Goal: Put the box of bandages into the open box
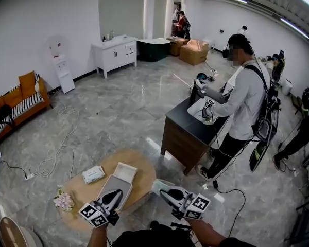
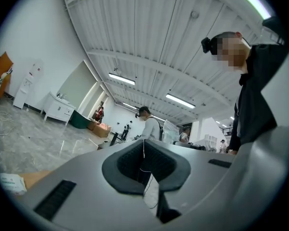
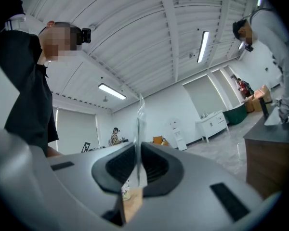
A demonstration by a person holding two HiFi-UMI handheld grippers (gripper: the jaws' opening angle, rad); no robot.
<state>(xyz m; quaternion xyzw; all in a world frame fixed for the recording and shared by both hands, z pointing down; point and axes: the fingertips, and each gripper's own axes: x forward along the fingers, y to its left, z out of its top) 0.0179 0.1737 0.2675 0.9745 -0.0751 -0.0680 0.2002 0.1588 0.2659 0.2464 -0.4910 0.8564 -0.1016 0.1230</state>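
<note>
The box of bandages point(image 1: 93, 174), as I judge it, is the small white pack with greenish print. It lies flat on the round wooden desk point(image 1: 82, 193) at lower left of the head view, just left of the open box point(image 1: 122, 175) and apart from it. It looks light and thin-walled, likely card with smooth faces, so a hard squeeze could dent it and a loose one let it slip. Because it lies flat, the best hold is probably across its narrow width at mid-length, with gentle pressure. The left gripper point(image 1: 113, 197) hovers over the open box's near end with its jaws drawn together on nothing. The right gripper point(image 1: 167, 194), off the desk's right edge, has its jaws nearly closed on a thin clear film point(image 3: 138, 138) standing edge-on; I cannot tell what that film belongs to.
</note>
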